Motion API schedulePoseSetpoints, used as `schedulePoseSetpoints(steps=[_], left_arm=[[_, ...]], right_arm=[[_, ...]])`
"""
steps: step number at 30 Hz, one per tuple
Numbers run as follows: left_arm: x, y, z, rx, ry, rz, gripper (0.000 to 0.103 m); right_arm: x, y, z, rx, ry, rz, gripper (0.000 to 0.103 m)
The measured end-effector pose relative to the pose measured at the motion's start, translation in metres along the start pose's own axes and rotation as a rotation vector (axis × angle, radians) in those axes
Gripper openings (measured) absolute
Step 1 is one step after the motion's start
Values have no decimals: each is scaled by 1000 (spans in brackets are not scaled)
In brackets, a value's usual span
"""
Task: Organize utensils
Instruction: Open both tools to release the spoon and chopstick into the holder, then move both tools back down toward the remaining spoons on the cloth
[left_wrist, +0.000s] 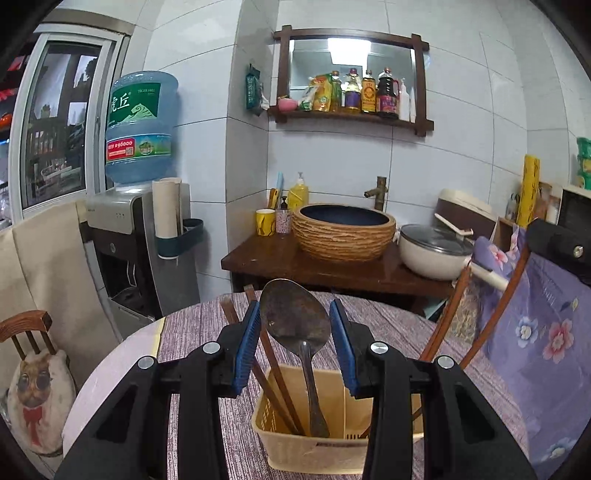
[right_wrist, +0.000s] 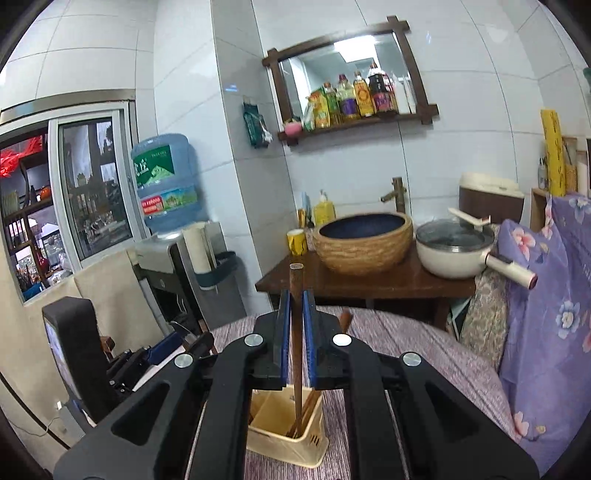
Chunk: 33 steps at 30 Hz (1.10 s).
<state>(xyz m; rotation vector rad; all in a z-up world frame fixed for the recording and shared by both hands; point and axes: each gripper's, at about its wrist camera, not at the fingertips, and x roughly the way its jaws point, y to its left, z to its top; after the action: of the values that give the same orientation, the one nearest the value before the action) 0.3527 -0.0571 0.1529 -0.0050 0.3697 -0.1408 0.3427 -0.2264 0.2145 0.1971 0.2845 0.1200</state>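
Observation:
A cream plastic utensil basket (left_wrist: 295, 443) stands on the purple-clothed table (left_wrist: 388, 332). A metal spoon (left_wrist: 295, 321) stands in it, bowl up, beside brown chopsticks (left_wrist: 273, 373). My left gripper (left_wrist: 293, 314) is open, its blue pads either side of the spoon bowl without touching it. In the right wrist view my right gripper (right_wrist: 296, 306) is shut on one brown chopstick (right_wrist: 296, 280) that stands upright with its lower end in the basket (right_wrist: 291, 443), among other chopsticks.
A wooden counter (left_wrist: 295, 262) behind the table holds a woven basin (left_wrist: 343, 232), a lidded white pot (left_wrist: 432, 251), a yellow cup and soap bottles. A water dispenser (left_wrist: 140, 236) stands left. Chairs with a floral cover (left_wrist: 546, 325) stand right; a cat cushion chair stands left.

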Motion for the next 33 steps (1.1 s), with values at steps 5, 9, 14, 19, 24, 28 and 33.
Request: schedulePoseSetpoints(steps=[5,9,14,19,24,28,33], left_arm=[[6,-8,-18,55,31,0,38],[10,-10,-31,69,58,-19,38],[9,-7,-39,75,65,-30,39],[-10,-2,-40,52,35,-60,59],[-40,14,-46,-6,-4,-64,72],[-59,26,-59,-37,17,-60,81],[-75,34,-85,-47,92,-27,91]], right_arm=[[13,-4,-26,2,42,7,8],[18,-6,-36,-6,50,3,8],[18,-9,-39,-8,54,13,8],[15,-12,-39,3,51,40,19],[-12,-15,-43,-17,-13,48,53],[-34,-15,-58,-39,-3,56,66],[-46,-5,-94,-91,82,90,73]])
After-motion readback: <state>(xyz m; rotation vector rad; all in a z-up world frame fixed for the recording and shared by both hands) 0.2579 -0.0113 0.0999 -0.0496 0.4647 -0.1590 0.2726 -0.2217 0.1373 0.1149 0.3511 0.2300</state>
